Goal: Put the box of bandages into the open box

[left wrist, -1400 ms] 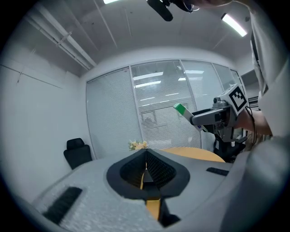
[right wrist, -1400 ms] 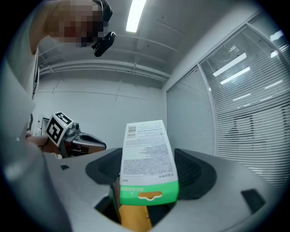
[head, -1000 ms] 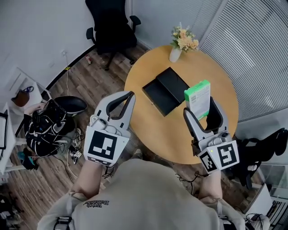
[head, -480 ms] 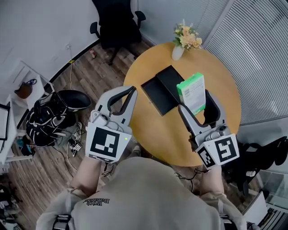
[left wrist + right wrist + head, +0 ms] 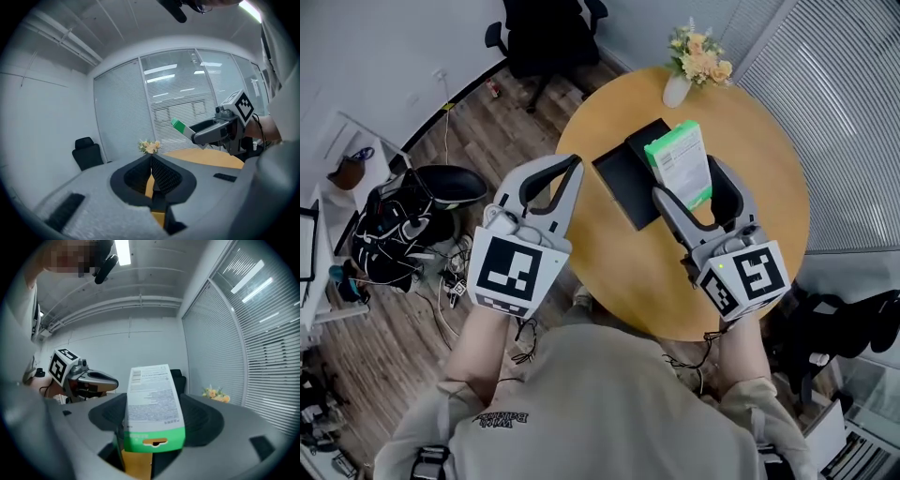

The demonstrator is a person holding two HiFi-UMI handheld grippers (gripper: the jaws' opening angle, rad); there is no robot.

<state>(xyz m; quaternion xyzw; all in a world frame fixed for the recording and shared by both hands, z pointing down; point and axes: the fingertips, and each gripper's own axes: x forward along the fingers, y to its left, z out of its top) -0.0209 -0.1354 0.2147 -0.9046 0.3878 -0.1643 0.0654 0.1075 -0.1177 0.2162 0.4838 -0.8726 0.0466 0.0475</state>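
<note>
A white and green box of bandages (image 5: 679,165) is held up above the round wooden table (image 5: 769,178), and my right gripper (image 5: 688,185) is shut on its lower end. In the right gripper view the box of bandages (image 5: 152,401) fills the space between the jaws. It hangs over the open black box (image 5: 622,181), which lies flat on the table and is partly hidden by it. My left gripper (image 5: 570,167) stays left of the table's edge, shut with nothing in it; the left gripper view shows its jaws pressed together.
A white vase of flowers (image 5: 696,58) stands at the table's far edge. On the wooden floor to the left are a black office chair (image 5: 546,28), a black bag (image 5: 392,246) and loose cables. Window blinds run along the right.
My right gripper has carried the box of bandages to the left and away from me, from the table's right side to above the open black box. The left gripper has stayed shut.
</note>
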